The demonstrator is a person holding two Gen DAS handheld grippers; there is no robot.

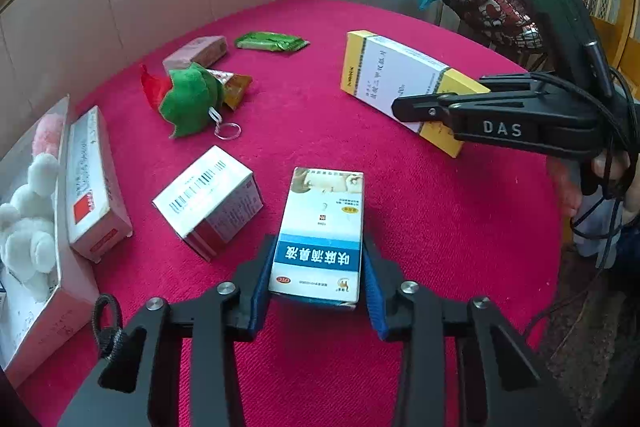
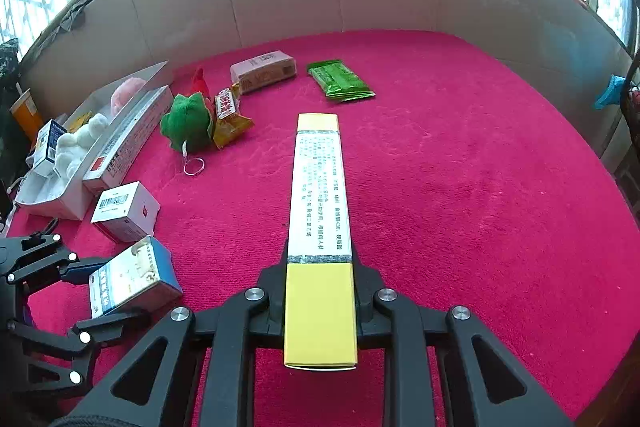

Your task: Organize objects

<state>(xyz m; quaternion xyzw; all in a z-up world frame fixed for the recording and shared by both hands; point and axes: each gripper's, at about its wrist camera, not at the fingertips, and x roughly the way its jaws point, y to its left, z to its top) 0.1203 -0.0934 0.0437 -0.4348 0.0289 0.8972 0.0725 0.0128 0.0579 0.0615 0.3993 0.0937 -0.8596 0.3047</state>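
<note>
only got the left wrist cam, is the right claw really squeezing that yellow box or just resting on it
Observer: Squeezing. The right claw has a finger pressed on each side of the yellow box.
Operator: whats in the tray besides the white plush toy
Observer: A small dark box, right beside the toy.
Operator: is my blue box level
Observer: No, seen from the right it sits tilted in the left claw.
</note>
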